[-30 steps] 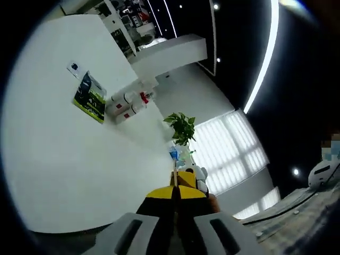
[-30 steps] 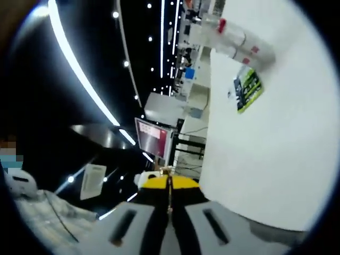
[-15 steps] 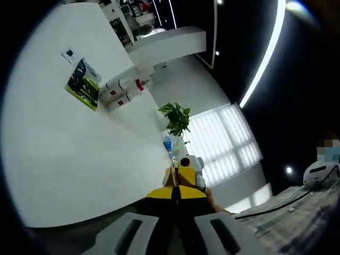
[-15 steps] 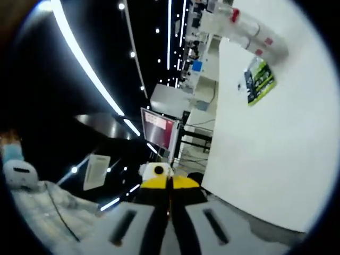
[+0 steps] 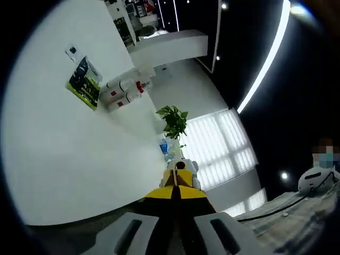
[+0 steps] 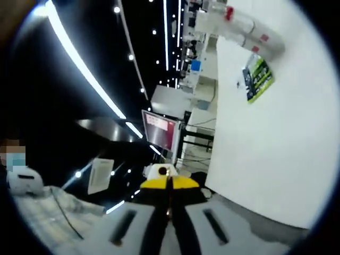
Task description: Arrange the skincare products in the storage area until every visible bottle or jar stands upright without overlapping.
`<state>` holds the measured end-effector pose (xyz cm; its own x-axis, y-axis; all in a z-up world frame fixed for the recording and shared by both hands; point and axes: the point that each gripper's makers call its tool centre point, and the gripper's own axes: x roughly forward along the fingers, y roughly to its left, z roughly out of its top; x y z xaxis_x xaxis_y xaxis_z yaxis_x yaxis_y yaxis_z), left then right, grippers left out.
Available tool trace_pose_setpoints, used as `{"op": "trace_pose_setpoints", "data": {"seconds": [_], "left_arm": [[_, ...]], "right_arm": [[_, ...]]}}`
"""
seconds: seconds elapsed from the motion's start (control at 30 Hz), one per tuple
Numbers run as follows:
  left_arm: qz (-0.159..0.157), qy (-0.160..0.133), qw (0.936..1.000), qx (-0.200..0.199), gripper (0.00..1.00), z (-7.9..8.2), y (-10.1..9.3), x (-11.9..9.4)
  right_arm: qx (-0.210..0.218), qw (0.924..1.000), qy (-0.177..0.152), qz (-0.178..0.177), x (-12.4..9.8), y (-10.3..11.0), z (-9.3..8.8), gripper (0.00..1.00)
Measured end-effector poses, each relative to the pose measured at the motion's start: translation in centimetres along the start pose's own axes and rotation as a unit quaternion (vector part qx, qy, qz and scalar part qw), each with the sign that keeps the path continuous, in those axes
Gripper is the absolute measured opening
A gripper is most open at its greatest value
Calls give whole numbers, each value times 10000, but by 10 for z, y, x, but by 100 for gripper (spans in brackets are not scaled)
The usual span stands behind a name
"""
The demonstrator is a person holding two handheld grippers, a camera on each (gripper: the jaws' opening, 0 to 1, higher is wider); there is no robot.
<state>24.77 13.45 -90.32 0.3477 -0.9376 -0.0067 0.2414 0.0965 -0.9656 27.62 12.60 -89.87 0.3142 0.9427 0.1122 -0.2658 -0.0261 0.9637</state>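
With both the left gripper and the right gripper closed tight on nothing, the white bottles sit far off at ten o'clock in the left gripper view, lying along that picture's slant, neither gripper clearly nearer.

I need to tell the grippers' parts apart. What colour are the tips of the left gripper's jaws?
Yellow, above black; clearest in the left gripper view on the left gripper.

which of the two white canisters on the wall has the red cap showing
In the left gripper view, the upper canister, the one nearer the poster: a red cap shows at its right end. The lower canister shows just a small red label.
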Motion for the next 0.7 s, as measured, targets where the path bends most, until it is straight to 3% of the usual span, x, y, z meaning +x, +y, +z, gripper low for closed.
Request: {"op": "trace_pose_setpoints", "data": {"seconds": [0.1, 0.27, 0.37, 0.7], "left_arm": [[-59, -106, 9999, -20, 0, 3, -1, -3], [-169, -654, 9974, -268, 0, 23, -1, -11], [-177, -658, 9969, -399, 0, 23, 1, -12], [-174, -638, 9962, -568, 2, 20, 2, -9]], "right_arm": [[17, 9999, -53, 102, 3, 2, 0, 1], [-83, 9999, 101, 71, 5, 1, -6, 2], [-343, 9993, 145, -43, 3, 0, -6, 0], [-330, 9994, 120, -51, 0, 2, -6, 0]]}}
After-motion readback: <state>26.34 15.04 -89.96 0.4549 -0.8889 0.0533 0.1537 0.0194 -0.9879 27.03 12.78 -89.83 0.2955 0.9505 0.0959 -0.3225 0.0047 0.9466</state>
